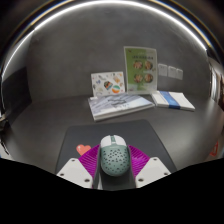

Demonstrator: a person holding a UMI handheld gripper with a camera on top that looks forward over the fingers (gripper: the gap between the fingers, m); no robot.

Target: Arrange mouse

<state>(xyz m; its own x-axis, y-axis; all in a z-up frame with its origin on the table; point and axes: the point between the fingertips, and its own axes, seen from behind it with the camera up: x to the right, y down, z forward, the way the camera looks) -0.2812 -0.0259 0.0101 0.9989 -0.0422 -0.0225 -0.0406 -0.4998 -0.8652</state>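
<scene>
Straight ahead of the tool, the pale grey-and-white computer mouse fills the gap between its fingers, sitting on the dark grey rectangular mouse mat. Beyond the mat's far edge a strip of dark worktop lies open, and it runs wide to the left. Further on, a flat stack of printed booklets and an upright green-and-white leaflet block the way, with blue-and-white cards just to their right.
</scene>
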